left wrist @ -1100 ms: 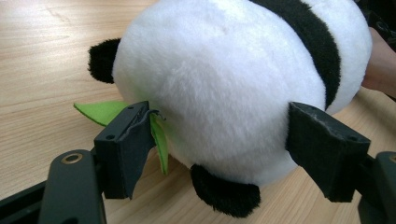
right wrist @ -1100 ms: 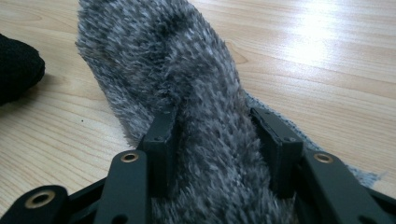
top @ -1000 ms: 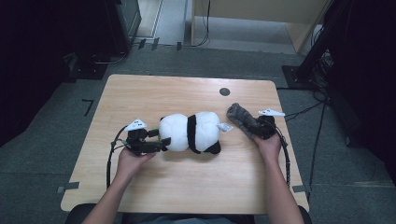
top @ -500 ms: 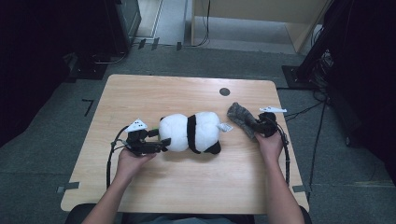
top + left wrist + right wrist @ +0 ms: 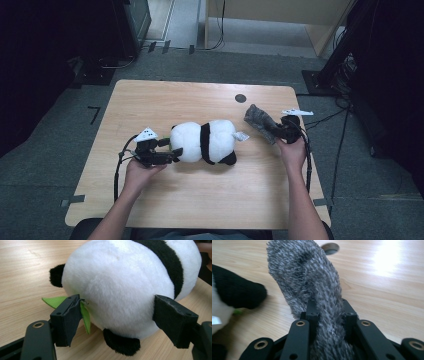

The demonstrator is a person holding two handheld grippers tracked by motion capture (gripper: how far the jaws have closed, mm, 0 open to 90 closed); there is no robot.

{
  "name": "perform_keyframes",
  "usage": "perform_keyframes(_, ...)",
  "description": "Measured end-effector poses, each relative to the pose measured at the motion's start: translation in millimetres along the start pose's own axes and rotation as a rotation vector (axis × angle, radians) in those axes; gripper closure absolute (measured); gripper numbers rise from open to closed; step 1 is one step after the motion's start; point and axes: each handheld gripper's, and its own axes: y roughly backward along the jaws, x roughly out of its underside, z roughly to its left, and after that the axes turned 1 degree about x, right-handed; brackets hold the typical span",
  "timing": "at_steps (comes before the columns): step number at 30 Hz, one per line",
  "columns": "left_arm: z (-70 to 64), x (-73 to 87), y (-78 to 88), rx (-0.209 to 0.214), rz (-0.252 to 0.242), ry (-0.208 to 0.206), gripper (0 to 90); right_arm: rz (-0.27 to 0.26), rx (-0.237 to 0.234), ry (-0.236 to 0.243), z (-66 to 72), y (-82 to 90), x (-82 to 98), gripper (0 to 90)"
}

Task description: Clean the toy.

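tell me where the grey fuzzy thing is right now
The grey fuzzy piece is pinched in the right gripper near the table's right edge in the high view, right of the plush panda and below the dark round hole.

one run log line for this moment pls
left gripper: jaws around panda plush | right gripper: just closed on grey furry piece | table
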Motion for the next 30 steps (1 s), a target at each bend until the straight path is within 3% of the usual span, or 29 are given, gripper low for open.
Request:
perform_keyframes(2, -0.2, -2.1, 3.3, 0.0, -0.012, 0.015, 24.1, 0.003, -0.005, 0.01, 2.7, 1.1, -3.6, 74.9)
perform_keyframes(7, -6.7, -7.8, 3.0, 0.0, -0.002, -0.009, 22.0, 0.002, -0.013, 0.037, 11.9, 5.9, -11.1, 74.8)
perform_keyframes(12, -13.5, -10.1, -7.4, -0.036, 0.027, -0.032, 12.0, -0.008, -0.028, 0.061, 23.1, 12.6, -17.7, 74.6)
perform_keyframes(17, -17.2, -11.6, -15.9, -0.067, 0.01, -0.032, 7.7, -0.012, -0.042, 0.076, 32.1, 17.6, -23.8, 74.5)
perform_keyframes(21, -13.7, -8.3, -23.3, -0.052, 0.026, -0.016, 3.6, -0.011, -0.06, 0.085, 39.6, 19.4, -28.1, 74.4)
perform_keyframes(23, -12.3, -6.9, -24.2, -0.038, 0.029, -0.018, 4.3, -0.013, -0.069, 0.093, 42.9, 19.8, -29.9, 74.5)
perform_keyframes(27, -13.1, -4.0, -22.8, -0.032, 0.028, -0.05, 16.5, -0.016, -0.086, 0.101, 51.3, 20.8, -34.0, 74.3)
perform_keyframes(30, -13.4, -4.3, -21.2, -0.029, 0.029, -0.046, 23.9, -0.014, -0.097, 0.117, 57.9, 21.6, -37.6, 74.2)
